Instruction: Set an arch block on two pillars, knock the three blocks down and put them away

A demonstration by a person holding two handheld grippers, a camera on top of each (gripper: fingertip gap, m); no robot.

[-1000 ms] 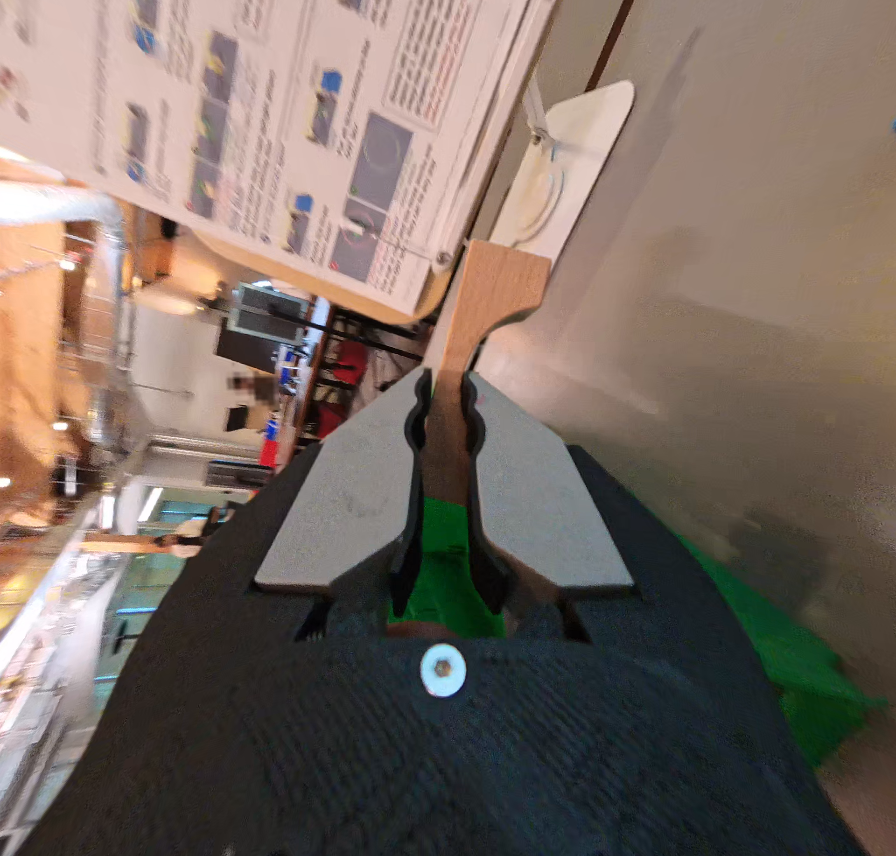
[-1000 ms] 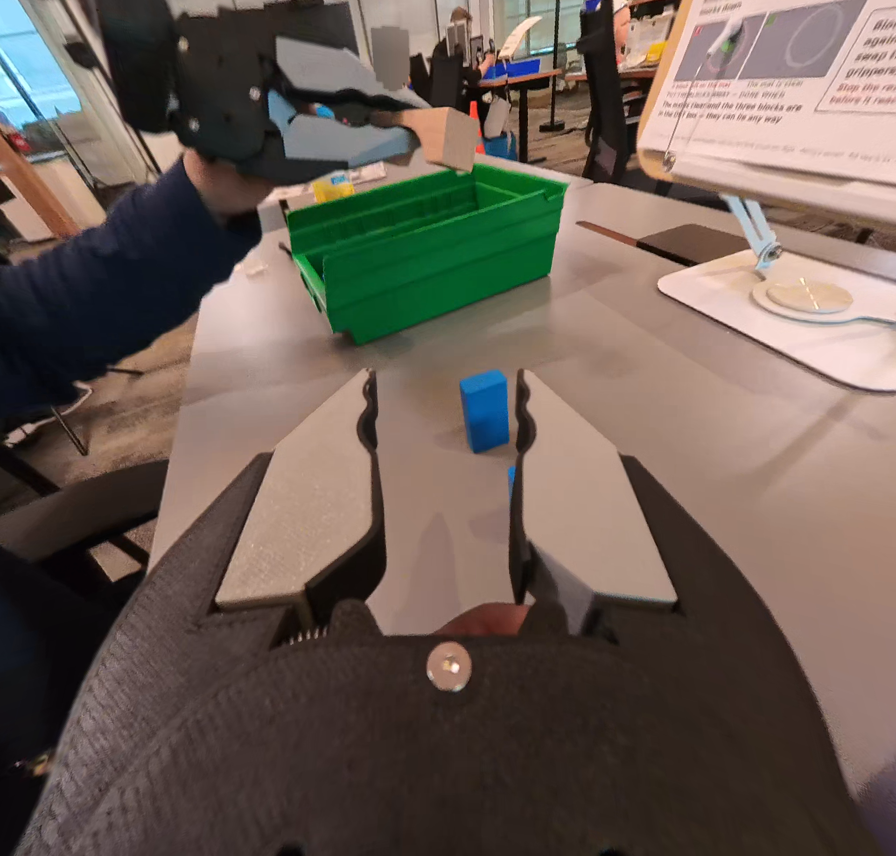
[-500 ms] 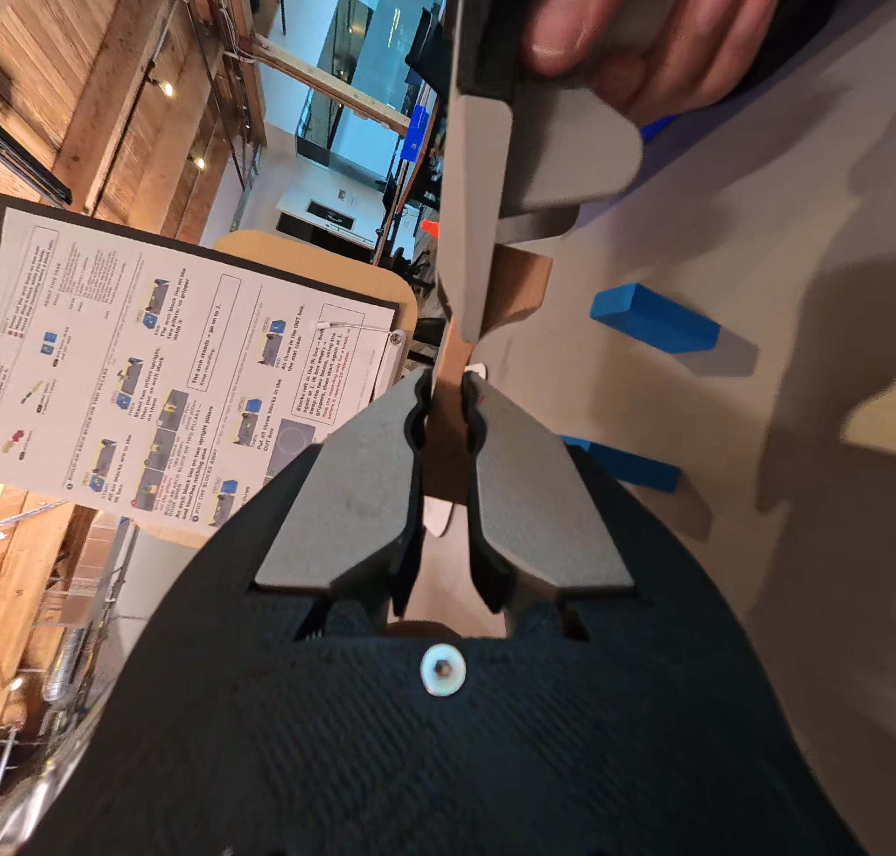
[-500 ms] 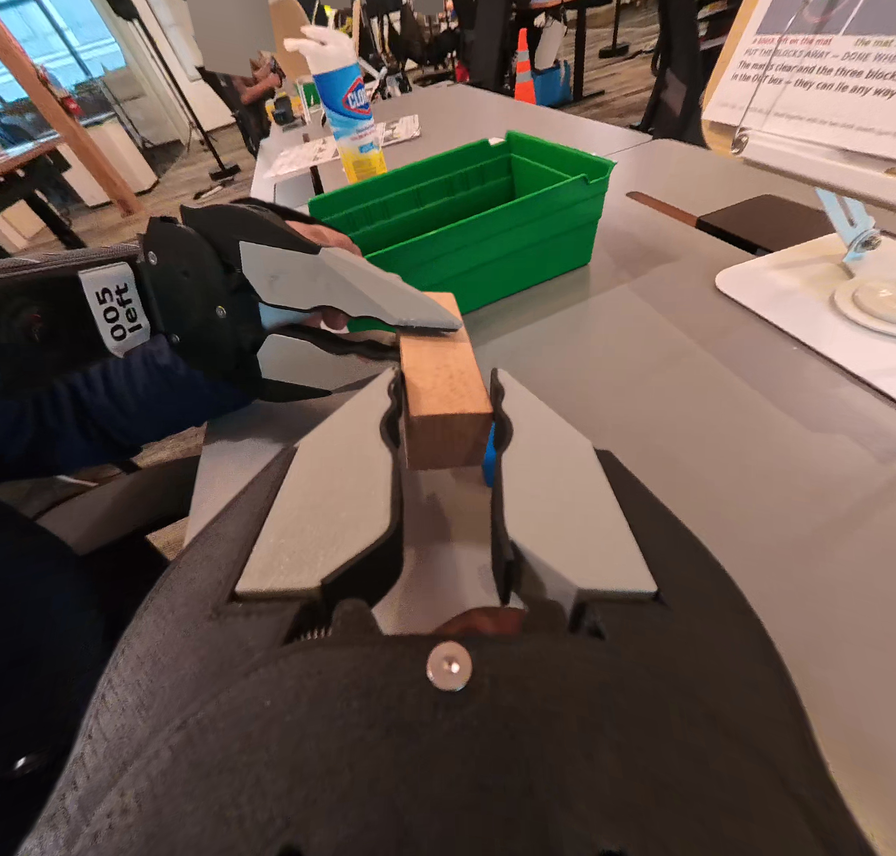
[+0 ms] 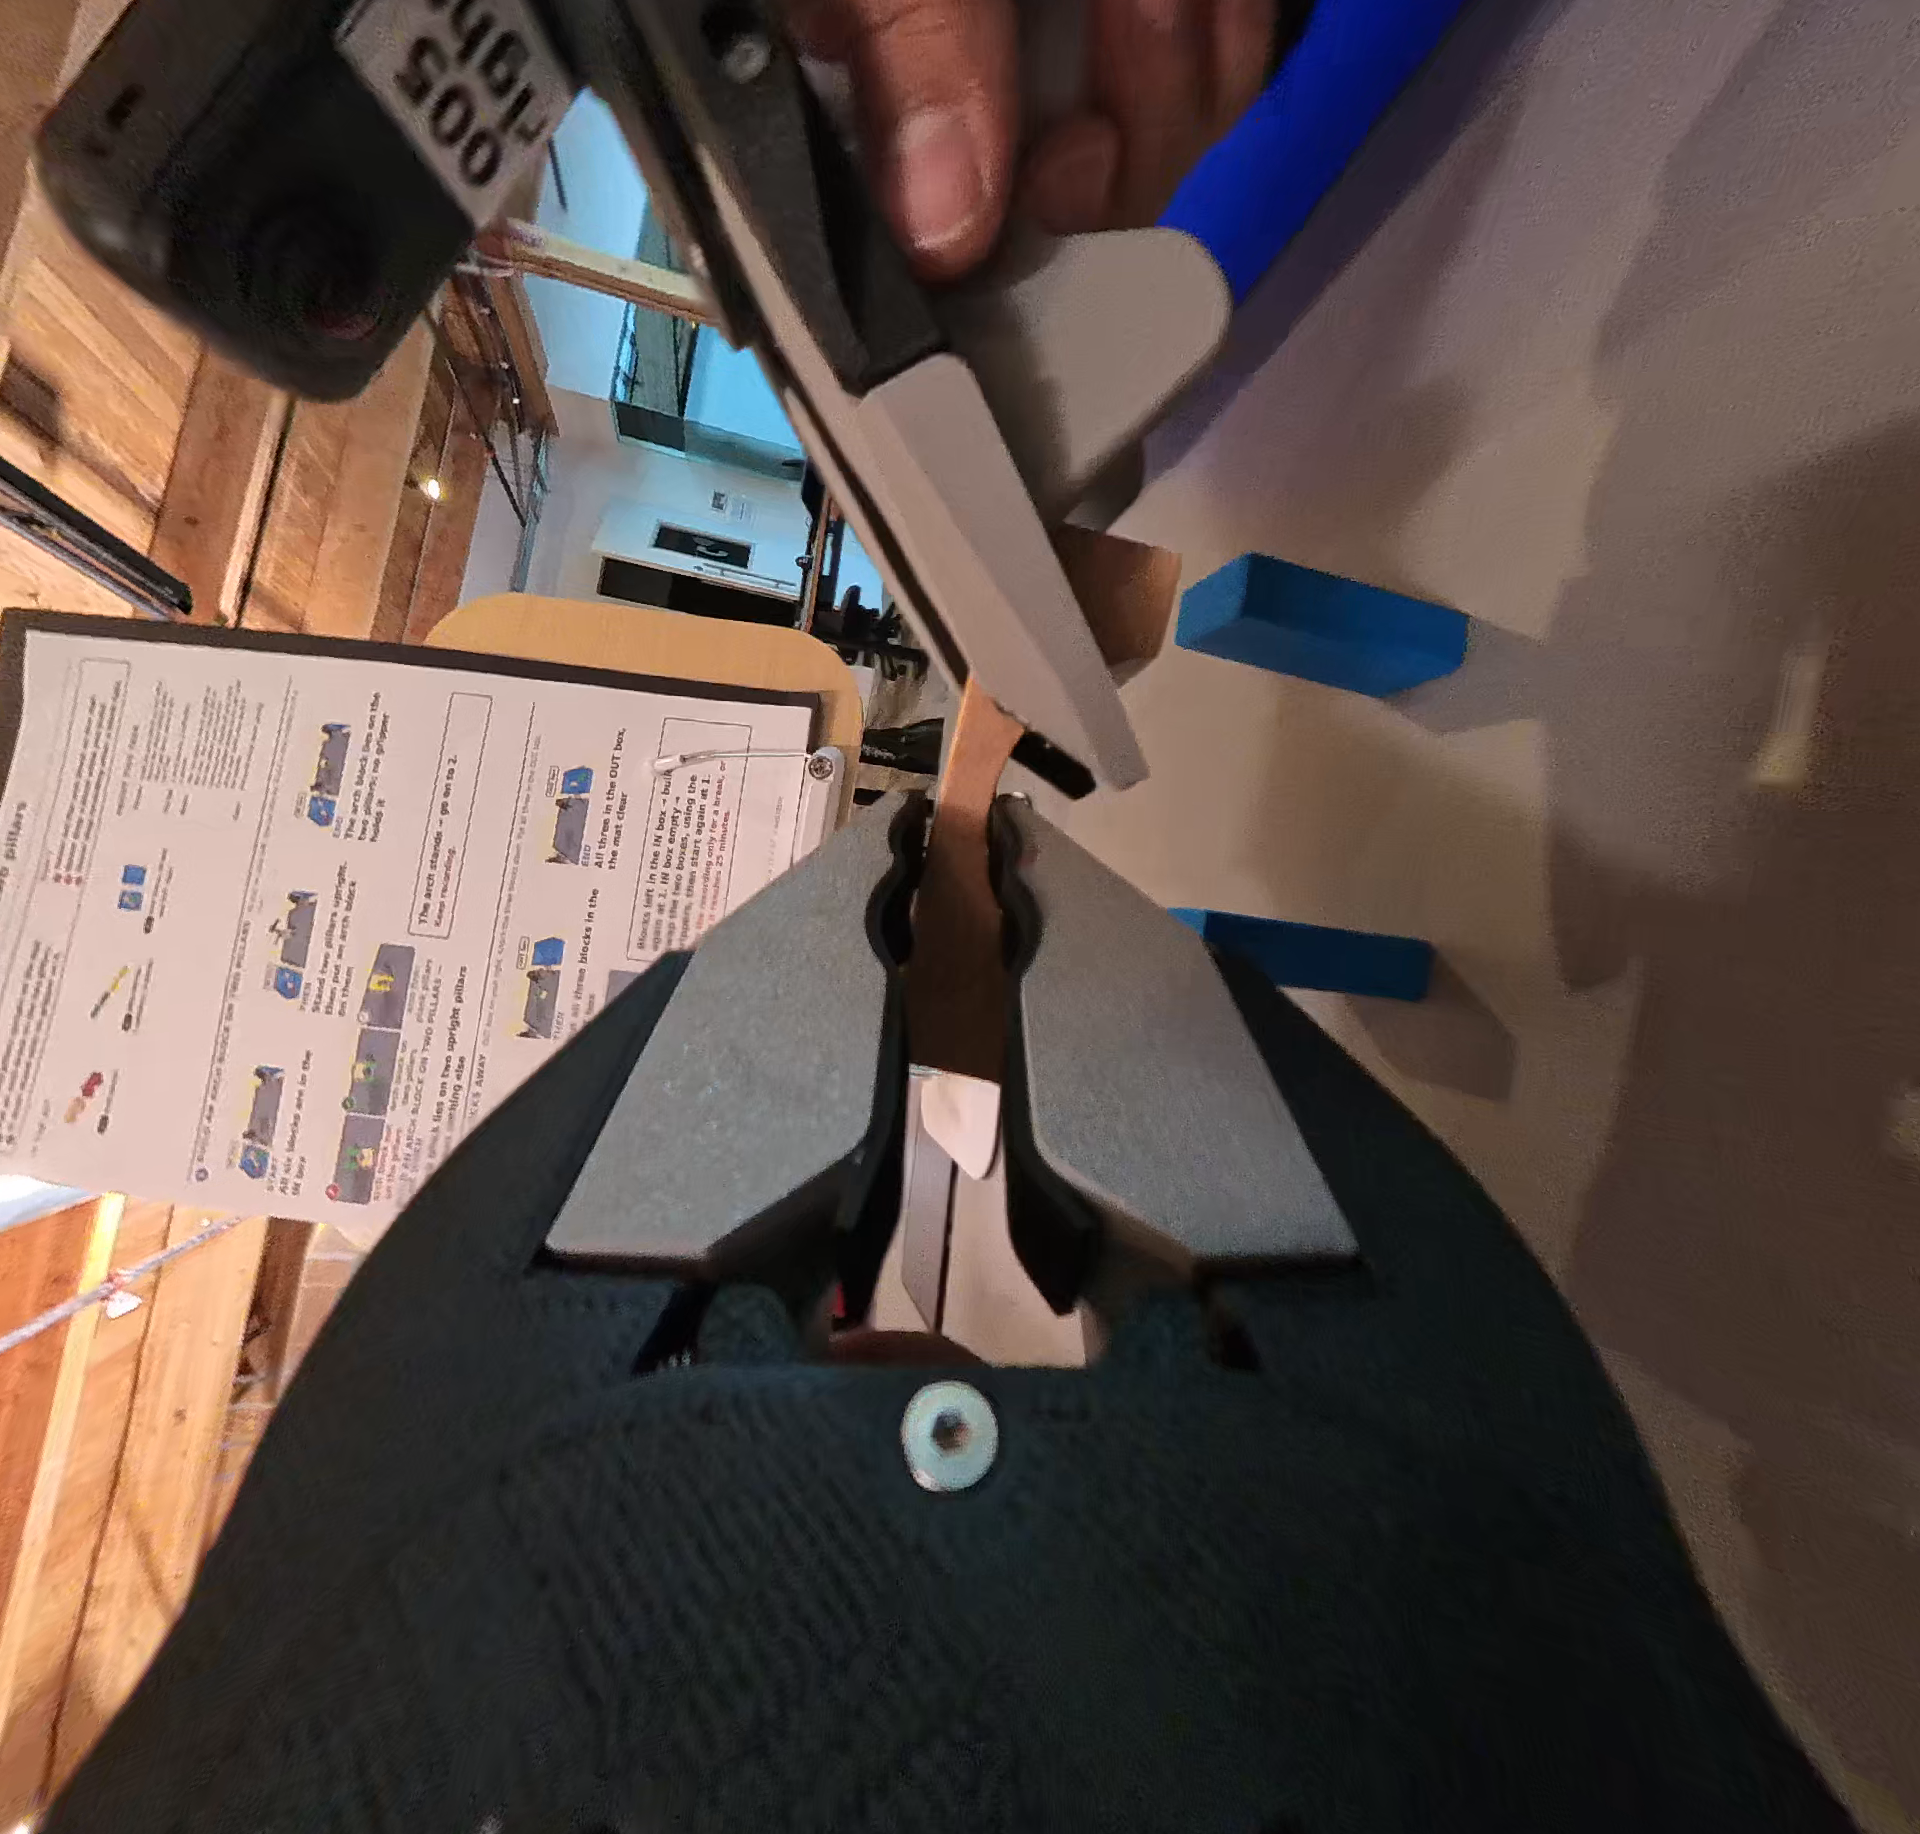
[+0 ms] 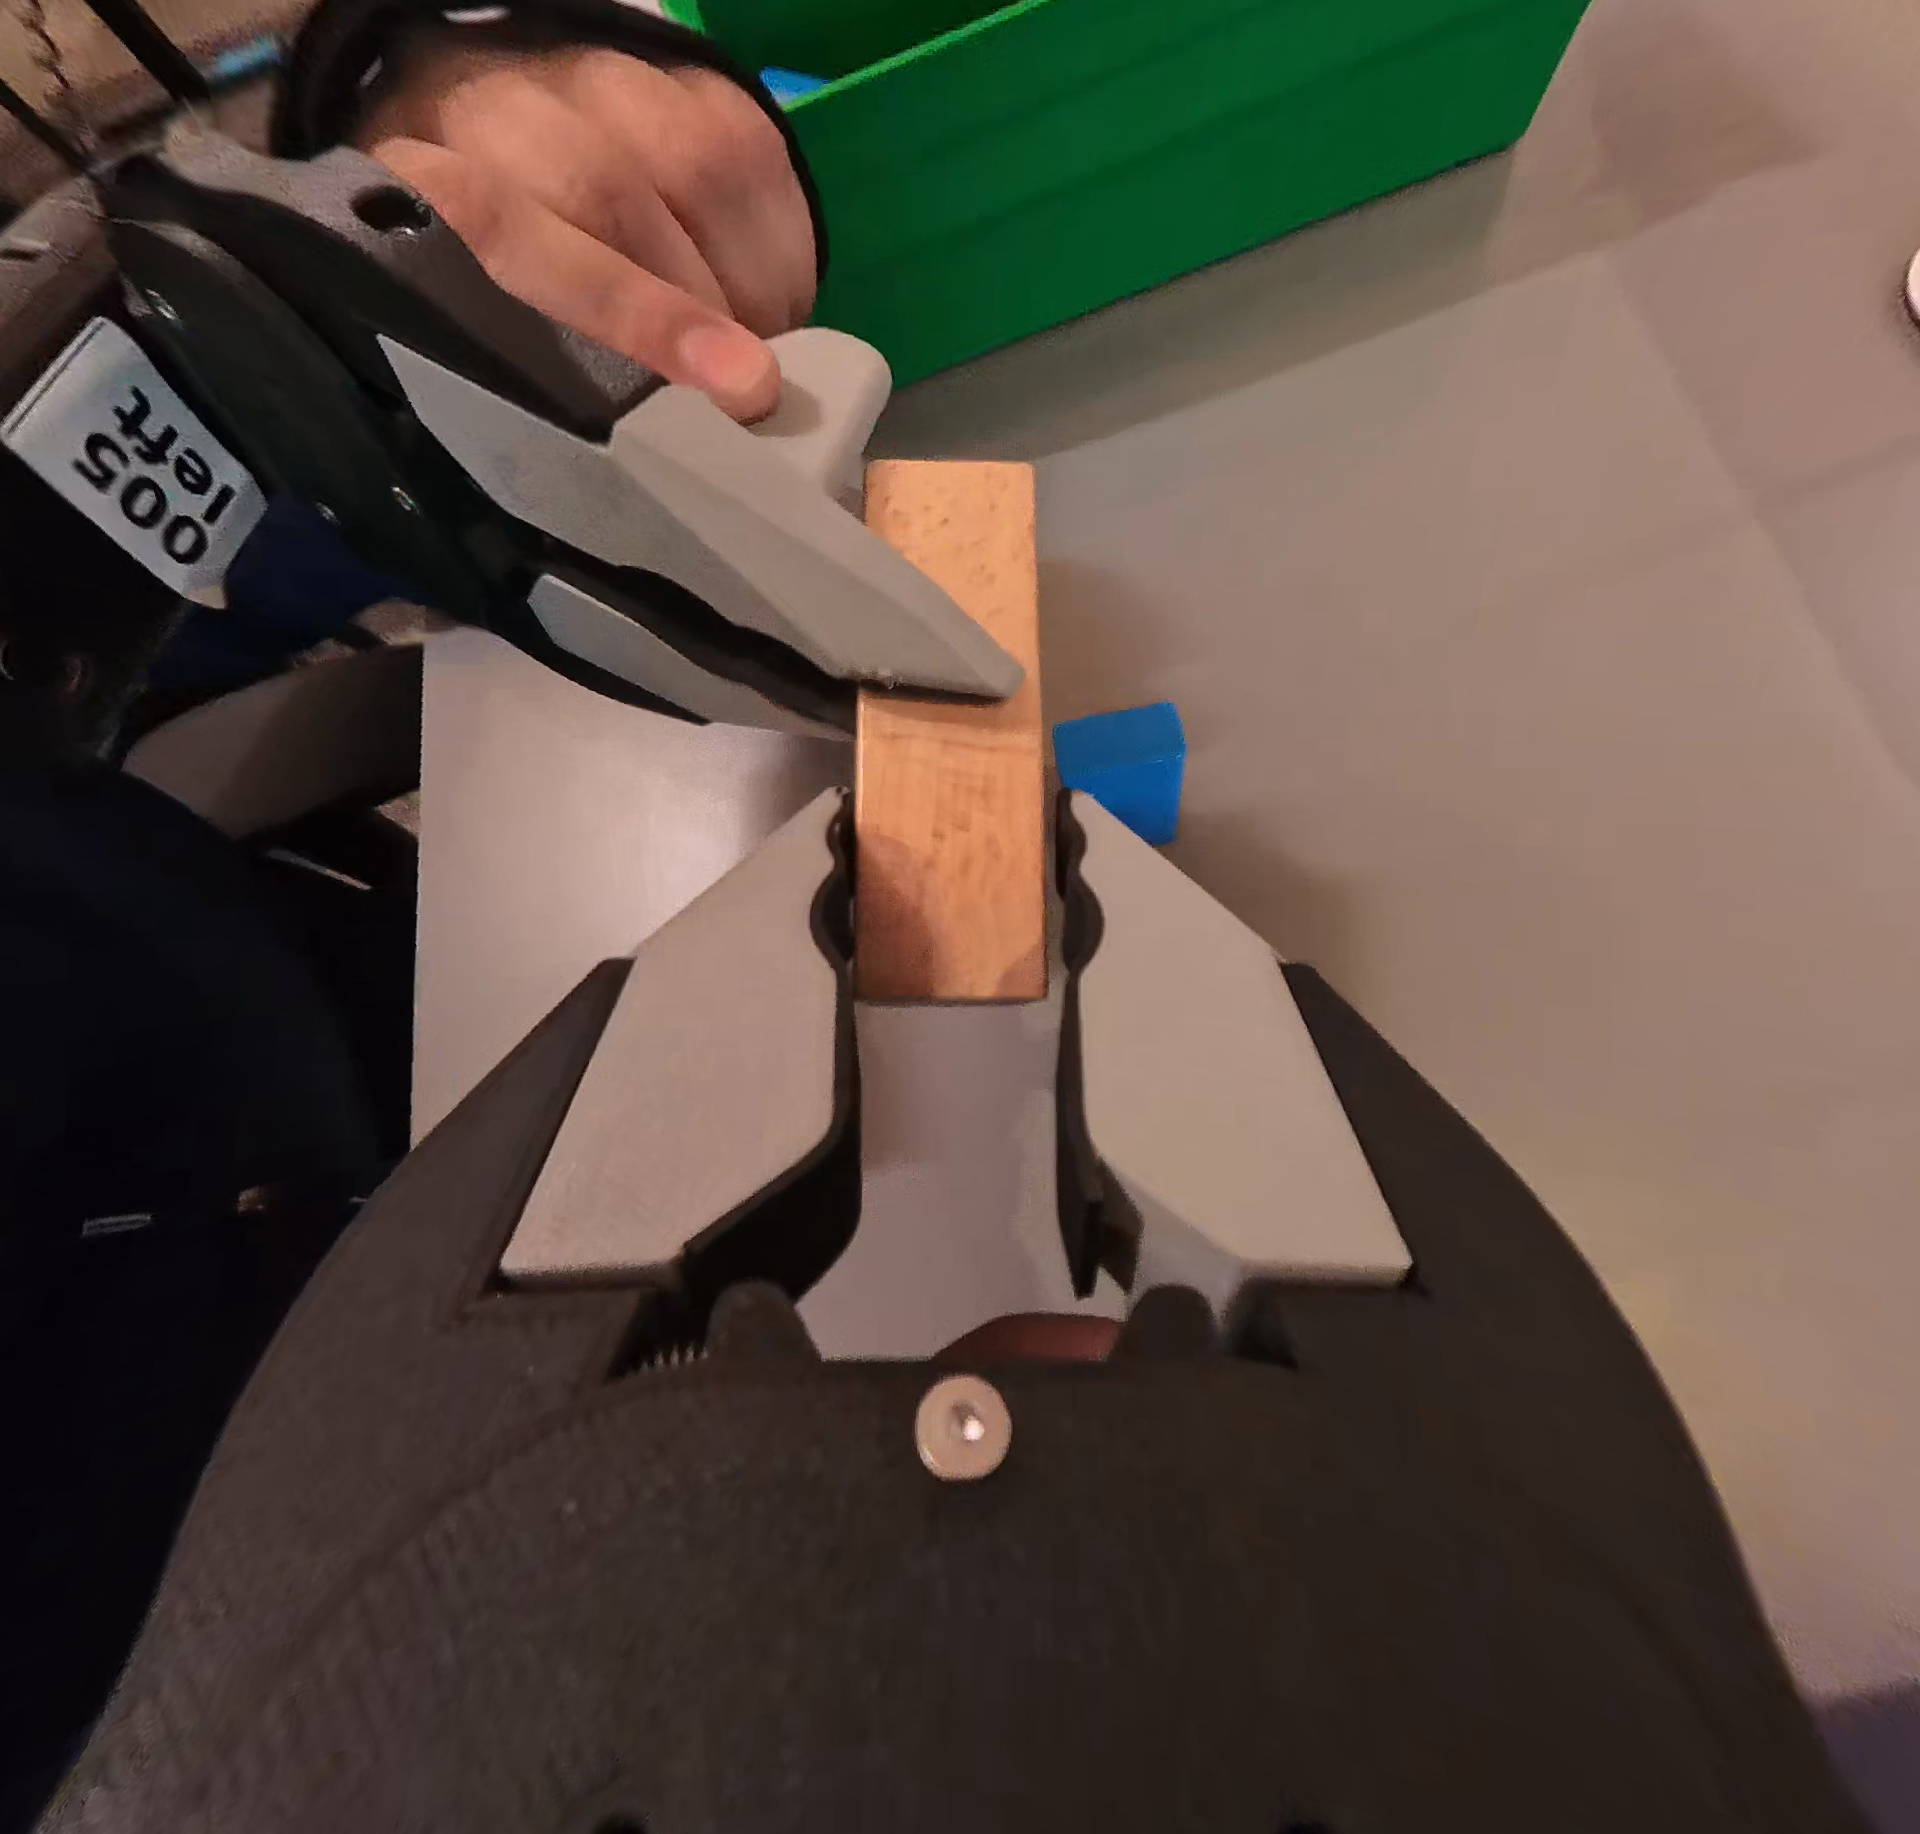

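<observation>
Now the wooden arch block (image 6: 951,745) hangs above the bench (image 6: 1455,641), gripped by both the left gripper (image 5: 954,813) and right gripper (image 6: 951,808), jaws closed on it. Blue pillars (image 5: 1320,621) stand just beyond it; a green bin (image 6: 1143,122) sits farther off.

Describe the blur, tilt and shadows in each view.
Left wrist view: scene rolled sideways, instruction sheet slightly soft, blue blocks casting soft shadows on the table. Right wrist view: wooden arch block sharp, green bin blurred, frame edges stretched by the wide lens.
</observation>
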